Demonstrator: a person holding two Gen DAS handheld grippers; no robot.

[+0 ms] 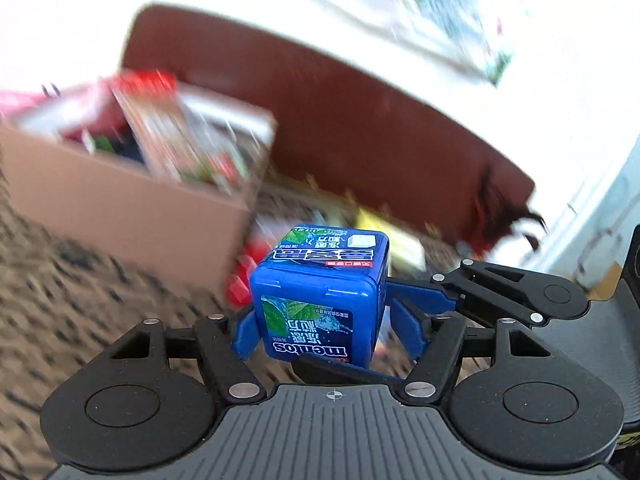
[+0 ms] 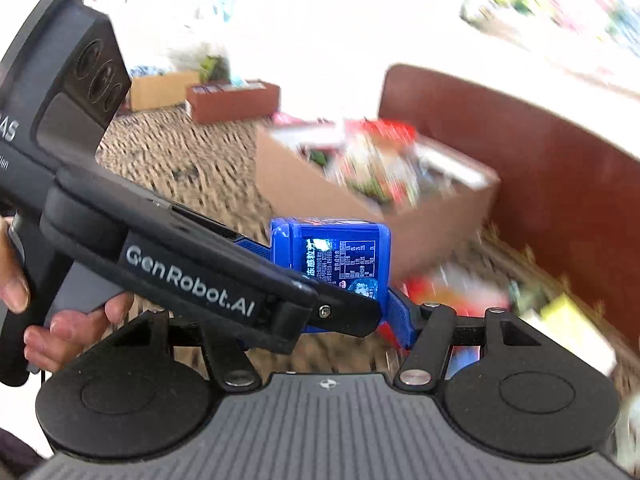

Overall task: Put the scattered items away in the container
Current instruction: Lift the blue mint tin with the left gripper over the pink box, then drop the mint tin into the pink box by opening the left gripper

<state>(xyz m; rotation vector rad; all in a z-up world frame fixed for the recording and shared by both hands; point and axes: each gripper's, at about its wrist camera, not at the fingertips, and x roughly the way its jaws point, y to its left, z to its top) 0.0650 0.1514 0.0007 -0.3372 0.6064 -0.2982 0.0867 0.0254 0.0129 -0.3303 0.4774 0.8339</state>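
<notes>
Left wrist view — blue Mentos box, leaf-print label, clamped in left gripper

"mentos" reads upside down in white along the near lower edge of the blue candy box; the Chinese print above it and on the lid is too small to read. "GenRobot.AI" is in white on the black body of the left gripper, with "AS" at its far left end, cut by the frame edge.
</notes>
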